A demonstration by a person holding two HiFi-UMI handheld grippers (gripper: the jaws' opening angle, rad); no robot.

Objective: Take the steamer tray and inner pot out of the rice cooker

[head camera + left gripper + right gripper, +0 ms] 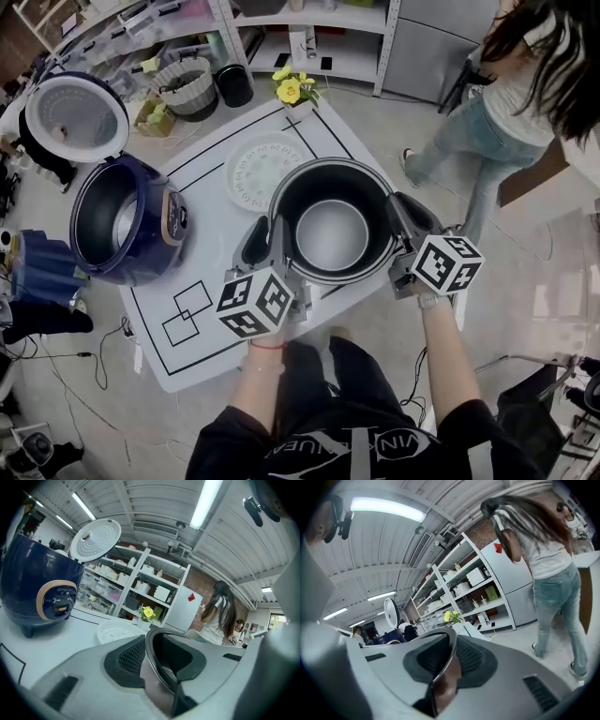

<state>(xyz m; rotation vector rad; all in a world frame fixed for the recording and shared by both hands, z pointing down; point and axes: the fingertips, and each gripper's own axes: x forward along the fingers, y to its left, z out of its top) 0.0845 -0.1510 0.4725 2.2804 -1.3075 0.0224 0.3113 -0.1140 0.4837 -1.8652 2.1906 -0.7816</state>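
One rice cooker (127, 220), navy, stands at the left edge of the tabletop (211, 211). Its lid (75, 117) is swung open with the white inside showing, and the cavity is open to view. Behind it on the floor are one grey woven basket (185, 86) and one black tub (234, 84), side by side.

One steamer tray (258, 169), white and perforated, lies flat on the tabletop right of the cooker, out of it. One bunch of yellow flowers (291, 89) sits at the far tabletop corner.

Two tongs, one marker cube on each. The left tongs (272, 234) pinch the left rim of the inner pot (331, 230), one pad inside the wall and one outside. There is one inner pot, dark outside with a pale bottom. It is out of the cooker, at the near right corner of the tabletop just beside the tray. Can't tell whether its base touches the surface. The right tongs (401, 220) pinch the opposite rim the same way, with the rim clamped between the pads.

One person (511, 103) in jeans and a pale top stands on the floor at far right, bent forward, well apart from the tabletop.

Surface: the white tabletop has black lines, with two overlapping squares (192, 314) near the front left. Room: grey floor (394, 122), white shelving (309, 37) loaded with boxes, a pale cabinet (441, 42) beside it, a corrugated ceiling with strip lights and a brick back wall.
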